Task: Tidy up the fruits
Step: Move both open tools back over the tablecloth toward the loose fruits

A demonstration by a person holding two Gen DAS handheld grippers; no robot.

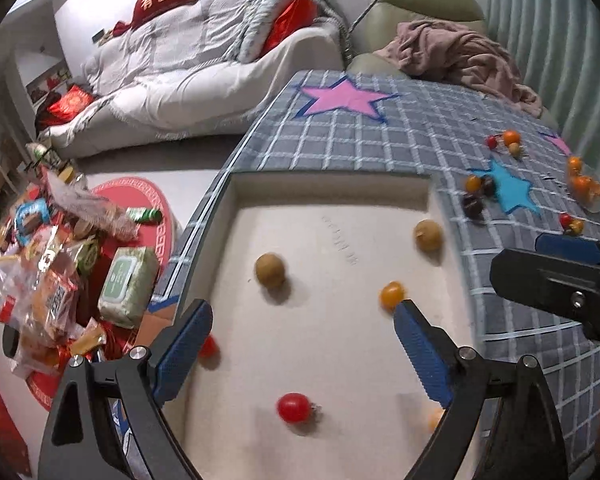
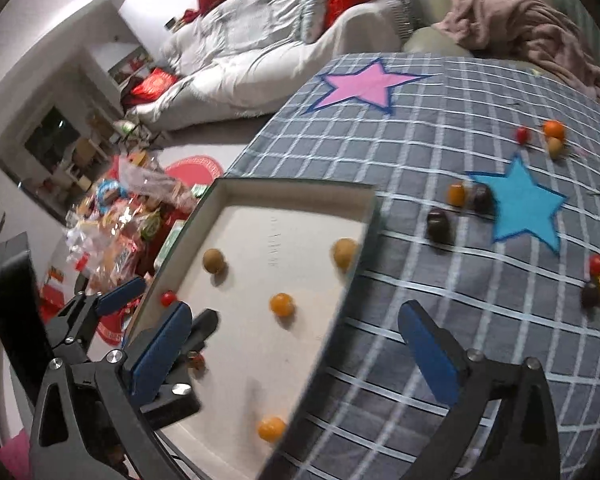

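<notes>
A shallow white tray (image 1: pixel 328 179) lies on a grey checked cloth with stars (image 1: pixel 380 140). In it are two brown fruits (image 1: pixel 270 270), an orange one (image 1: pixel 392 294) and a red tomato (image 1: pixel 294 407). My left gripper (image 1: pixel 304 308) hangs open above the tray, nothing between its fingers. My right gripper (image 2: pixel 294 312) is open too, over the tray's right rim (image 2: pixel 356 272), near an orange fruit (image 2: pixel 282 304). More orange, red and dark fruits (image 2: pixel 456 194) lie loose on the cloth to the right. A left gripper finger (image 2: pixel 120 293) shows at the tray's left side.
A clear plastic container (image 1: pixel 588 190) with orange fruits lies at the cloth's right edge. To the left, lower down, a red round table holds snack packets (image 1: pixel 60 280) and a wipes pack (image 1: pixel 128 288). A sofa with a white quilt (image 1: pixel 188 68) and an armchair with a pink blanket (image 1: pixel 460 56) stand behind.
</notes>
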